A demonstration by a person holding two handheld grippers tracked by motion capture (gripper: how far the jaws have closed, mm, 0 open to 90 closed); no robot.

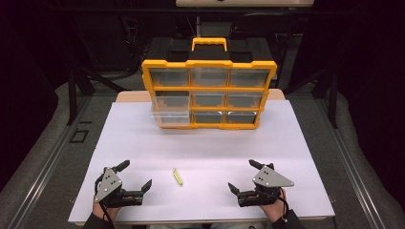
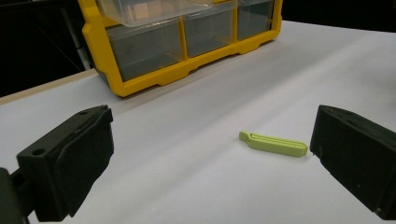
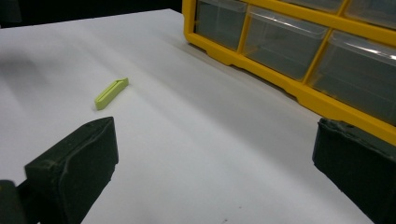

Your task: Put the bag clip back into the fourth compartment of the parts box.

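Note:
A small lime-green clip (image 1: 177, 177) lies flat on the white table between my two grippers. It also lies ahead of the left gripper's jaws (image 2: 274, 143) and far left in the right gripper view (image 3: 111, 93). My left gripper (image 1: 135, 175) rests open near the front left edge, nothing between its jaws. My right gripper (image 1: 244, 175) rests open at the front right, also empty. A yellow organizer (image 1: 209, 93) with clear drawers stands at the back; its left middle drawer (image 1: 170, 113) is pulled partway out.
The white table top (image 1: 205, 143) spreads wide between the grippers and the organizer. The organizer's yellow frame (image 2: 140, 81) is close in the left gripper view and runs along the right (image 3: 285, 84) in the right gripper view. Dark floor and frame rails flank the table.

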